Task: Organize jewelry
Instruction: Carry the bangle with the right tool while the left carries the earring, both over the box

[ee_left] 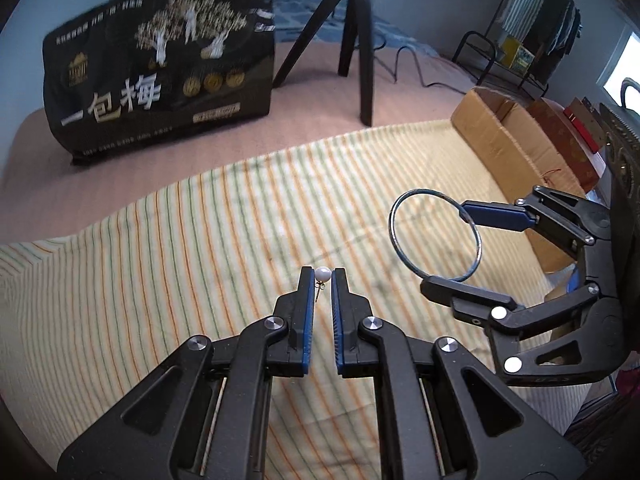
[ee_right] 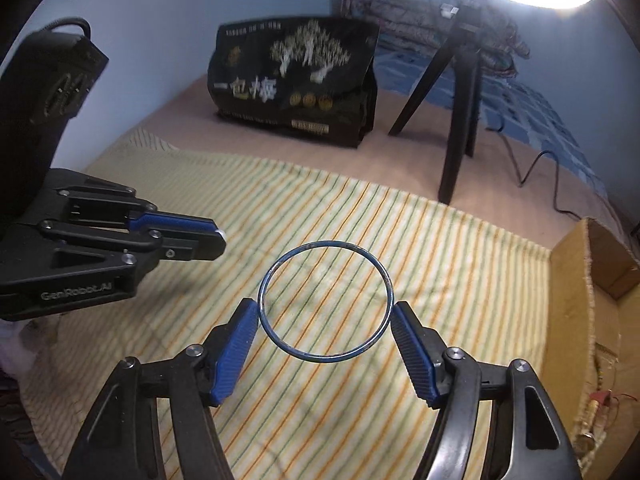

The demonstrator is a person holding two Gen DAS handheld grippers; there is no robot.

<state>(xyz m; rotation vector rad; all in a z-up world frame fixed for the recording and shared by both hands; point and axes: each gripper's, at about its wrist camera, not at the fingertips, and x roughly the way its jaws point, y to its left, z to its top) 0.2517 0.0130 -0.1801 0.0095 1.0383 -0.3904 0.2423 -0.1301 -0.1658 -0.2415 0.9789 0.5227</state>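
Note:
My left gripper (ee_left: pixel 322 276) is shut on a white pearl stud earring (ee_left: pixel 322 274), pinched at its fingertips, with the gold post hanging below. It holds it above the striped cloth (ee_left: pixel 200 260). My right gripper (ee_right: pixel 325 312) is shut on a thin blue-grey bangle (ee_right: pixel 325 258), gripped across its width between both pads, held flat above the cloth. In the left wrist view the bangle (ee_left: pixel 404 200) and right gripper (ee_left: pixel 460 240) are to the right. In the right wrist view the left gripper (ee_right: pixel 218 238) is at left, with the pearl (ee_right: pixel 221 233) just showing at its tip.
A cardboard box (ee_left: pixel 504 140) stands at the cloth's right edge; it also shows in the right wrist view (ee_right: pixel 580 300). A black printed bag (ee_left: pixel 160 68) and a black tripod (ee_left: pixel 356 40) with a cable stand behind on the pink bed surface.

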